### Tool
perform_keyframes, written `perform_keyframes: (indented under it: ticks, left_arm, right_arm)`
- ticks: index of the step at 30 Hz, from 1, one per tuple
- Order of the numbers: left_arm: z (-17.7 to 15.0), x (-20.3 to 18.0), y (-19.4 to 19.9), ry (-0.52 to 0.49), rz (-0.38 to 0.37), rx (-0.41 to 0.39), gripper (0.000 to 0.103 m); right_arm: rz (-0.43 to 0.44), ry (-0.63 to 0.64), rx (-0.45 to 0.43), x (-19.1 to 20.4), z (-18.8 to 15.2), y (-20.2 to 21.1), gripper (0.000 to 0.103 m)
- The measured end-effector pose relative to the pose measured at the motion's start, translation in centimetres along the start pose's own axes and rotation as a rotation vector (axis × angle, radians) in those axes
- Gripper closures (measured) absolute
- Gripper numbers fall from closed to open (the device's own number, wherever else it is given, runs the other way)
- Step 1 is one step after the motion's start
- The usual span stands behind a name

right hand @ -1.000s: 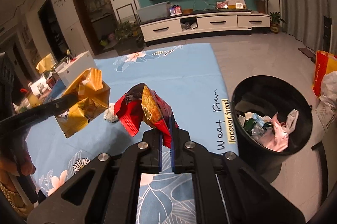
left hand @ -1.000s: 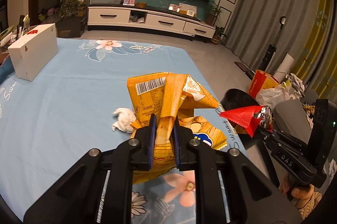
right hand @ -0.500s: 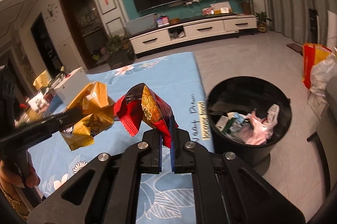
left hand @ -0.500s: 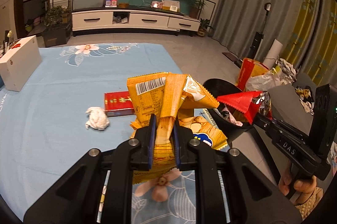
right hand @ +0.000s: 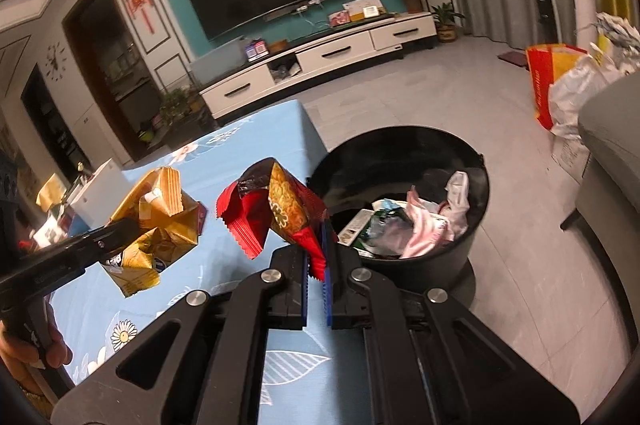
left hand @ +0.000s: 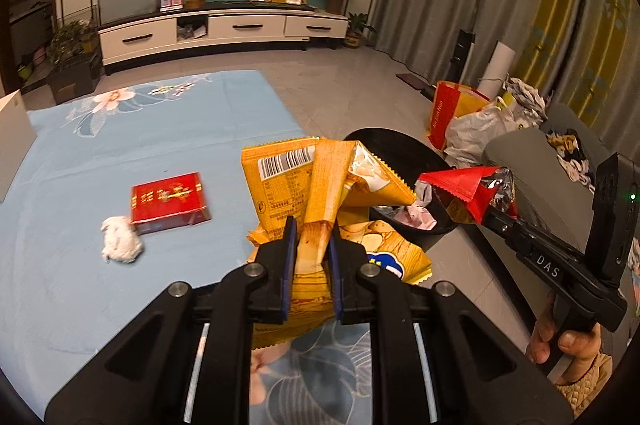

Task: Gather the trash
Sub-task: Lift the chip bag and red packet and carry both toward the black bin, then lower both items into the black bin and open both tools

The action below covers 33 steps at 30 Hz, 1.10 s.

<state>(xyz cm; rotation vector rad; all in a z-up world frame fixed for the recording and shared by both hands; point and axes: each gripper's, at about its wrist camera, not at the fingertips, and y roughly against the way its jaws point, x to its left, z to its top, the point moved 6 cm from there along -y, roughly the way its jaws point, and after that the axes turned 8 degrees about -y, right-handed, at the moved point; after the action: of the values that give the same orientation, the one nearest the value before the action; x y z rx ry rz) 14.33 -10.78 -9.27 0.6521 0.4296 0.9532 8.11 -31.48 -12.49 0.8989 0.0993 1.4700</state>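
Both my grippers loaded, held near the table edge by the bin.

My left gripper [left hand: 311, 257] is clamped on the yellow chip bag [left hand: 320, 193]; my right gripper [right hand: 316, 265] pinches the red wrapper [right hand: 276, 209]. Black bin [right hand: 472, 241] sits at 2 o'clock off the blue tablecloth [left hand: 120, 289] edge, bare floor beyond. Red box [left hand: 170, 203] & tissue wad [left hand: 120, 245] lie at 10 o'clock on the cloth.

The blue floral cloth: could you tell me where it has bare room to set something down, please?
The blue floral cloth is bare across its far half, from the red box up to its far edge. The near left corner, below the crumpled tissue, is also free. It is crowded near the black bin, where both held wrappers hang.
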Motion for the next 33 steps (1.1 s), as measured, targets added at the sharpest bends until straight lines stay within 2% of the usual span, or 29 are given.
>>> perform_keyframes:
  ticks: [16,23,33]
  left_arm:
    - [3.1,-4.1,-4.6,-0.098,-0.061,-0.001,0.087]
    - [3.9,-5.5,-7.4,-0.129,-0.090,0.022,0.087]
    - [5.1,-6.9,-11.6,-0.169,-0.094,0.064,0.087]
  right_arm:
    - [-0.058,-0.088,-0.015,-4.4,1.0,-1.1,0.096]
    - [-0.090,-0.120,-0.021,-6.0,1.5,-1.9,0.096]
    - [-0.154,-0.128,-0.044,-7.9,2.7,-3.2,0.096]
